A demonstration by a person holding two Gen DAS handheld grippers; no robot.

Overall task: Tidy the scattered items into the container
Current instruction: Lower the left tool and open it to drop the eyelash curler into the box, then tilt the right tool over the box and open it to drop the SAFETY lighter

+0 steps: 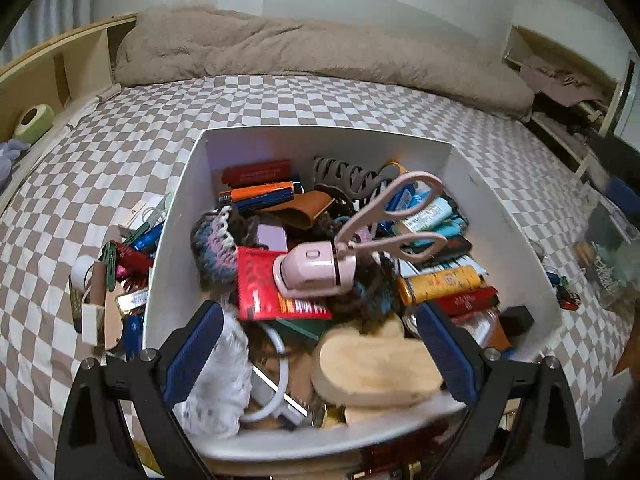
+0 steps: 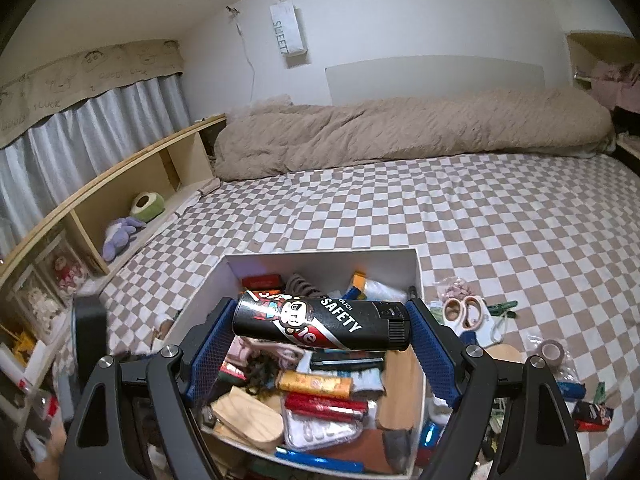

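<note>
A white box (image 1: 280,144) sits on the checkered bed, heaped with small items; a pink curler with scissor handles (image 1: 316,268) lies on top. My left gripper (image 1: 318,308) hangs open over the near part of the box, its blue pads (image 1: 192,348) wide apart and pressing on nothing. In the right wrist view my right gripper (image 2: 320,308) is shut on a black printed can (image 2: 320,322), held lengthwise between the pads above the box (image 2: 320,260). Loose items lie beside the box: pink scissors (image 2: 464,312), a tape roll (image 2: 550,350) and a red-black packet (image 2: 592,414).
More small items are piled against the box's left wall (image 1: 120,272). A beige blanket (image 1: 320,52) is bunched along the far side of the bed. A wooden shelf (image 2: 132,184) with plush toys runs along the left. The checkered sheet (image 2: 480,220) spreads beyond the box.
</note>
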